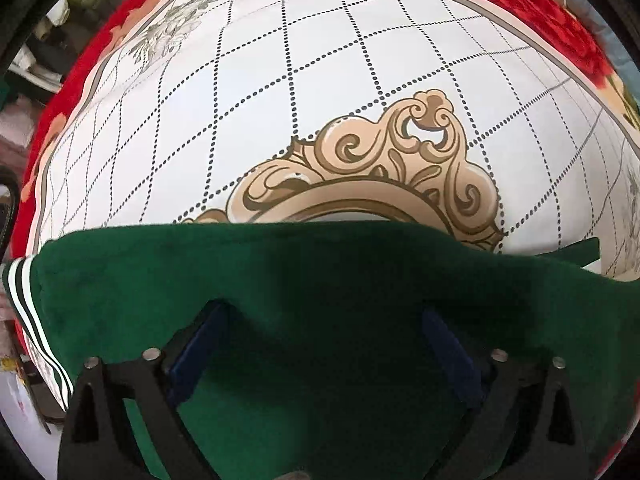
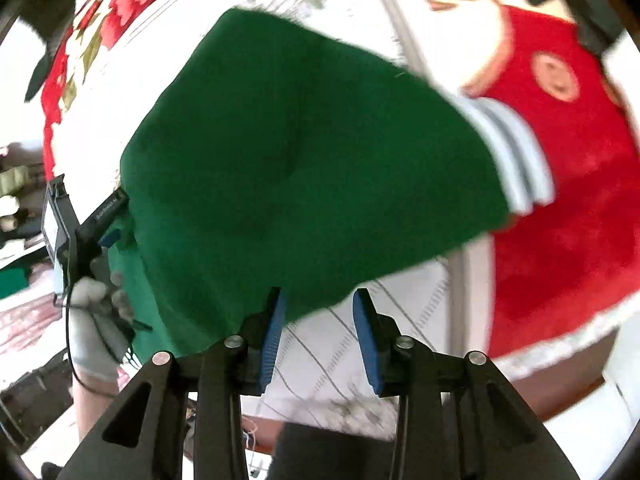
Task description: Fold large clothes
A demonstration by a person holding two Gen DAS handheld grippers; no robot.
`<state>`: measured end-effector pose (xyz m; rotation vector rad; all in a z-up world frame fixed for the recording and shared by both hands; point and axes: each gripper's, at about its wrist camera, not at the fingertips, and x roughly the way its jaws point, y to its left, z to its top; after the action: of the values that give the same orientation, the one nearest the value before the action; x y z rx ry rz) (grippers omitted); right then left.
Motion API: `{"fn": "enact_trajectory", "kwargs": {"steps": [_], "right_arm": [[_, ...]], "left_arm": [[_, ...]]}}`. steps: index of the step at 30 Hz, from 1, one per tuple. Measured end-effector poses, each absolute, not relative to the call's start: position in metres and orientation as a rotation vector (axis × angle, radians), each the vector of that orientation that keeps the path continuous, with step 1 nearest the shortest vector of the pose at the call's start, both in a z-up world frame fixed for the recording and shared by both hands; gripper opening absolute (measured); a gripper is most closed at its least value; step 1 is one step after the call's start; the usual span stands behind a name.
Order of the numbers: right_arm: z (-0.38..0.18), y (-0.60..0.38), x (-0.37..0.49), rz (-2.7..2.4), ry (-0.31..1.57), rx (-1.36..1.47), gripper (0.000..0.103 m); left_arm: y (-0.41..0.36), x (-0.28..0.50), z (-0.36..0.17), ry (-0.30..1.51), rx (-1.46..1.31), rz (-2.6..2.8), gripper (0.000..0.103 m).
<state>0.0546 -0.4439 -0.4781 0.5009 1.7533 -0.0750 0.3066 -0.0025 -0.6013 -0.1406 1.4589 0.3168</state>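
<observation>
A large green garment (image 1: 320,288) with a white-striped cuff (image 1: 28,304) lies over a white bedspread (image 1: 320,80). In the left wrist view the cloth drapes over my left gripper (image 1: 324,312); its blue pads (image 1: 196,348) stand wide apart and the tips are hidden under the cloth. In the right wrist view the garment (image 2: 288,152) spreads ahead, its striped cuff (image 2: 516,152) at the right. My right gripper (image 2: 318,320) is open and empty at the garment's near edge; its left pad (image 2: 274,336) touches the cloth. The left gripper (image 2: 96,228) shows at the garment's left edge in a gloved hand.
The bedspread has a dotted diamond grid and a beige scroll ornament (image 1: 400,168). A red floral blanket (image 2: 568,200) lies under it and rims the bed (image 1: 520,4). Cluttered furniture (image 1: 40,60) stands past the bed's left side.
</observation>
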Motion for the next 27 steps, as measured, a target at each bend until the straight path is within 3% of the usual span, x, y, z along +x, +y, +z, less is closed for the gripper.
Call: {"fn": "enact_trajectory", "kwargs": {"steps": [5,11,15,21,24,27], "right_arm": [[-0.468,-0.438,0.102,0.079,1.600,0.573,0.038],[-0.550,-0.384,0.223,0.182,1.464,0.556,0.037],[-0.608,-0.387,0.248,0.117,1.407,0.698,0.034],[-0.567,-0.384,0.236,0.174,1.418,0.612,0.036],[-0.542,-0.368,0.226,0.283,1.386,0.525,0.043],[-0.567,-0.334,0.231,0.327,1.475,0.381,0.047]], "left_arm": [[0.002,0.304,-0.599,1.451,-0.161,0.335,0.103],[0.011,0.303,-0.596,1.450,-0.200,0.370,0.103],[0.014,0.299,-0.576,1.429,-0.209,0.375,0.103],[0.003,0.290,-0.547,1.372,-0.241,0.380,0.103],[0.005,0.288,-0.581,1.420,-0.207,0.449,0.103],[0.043,0.286,-0.610,1.456,-0.379,0.469,0.103]]}}
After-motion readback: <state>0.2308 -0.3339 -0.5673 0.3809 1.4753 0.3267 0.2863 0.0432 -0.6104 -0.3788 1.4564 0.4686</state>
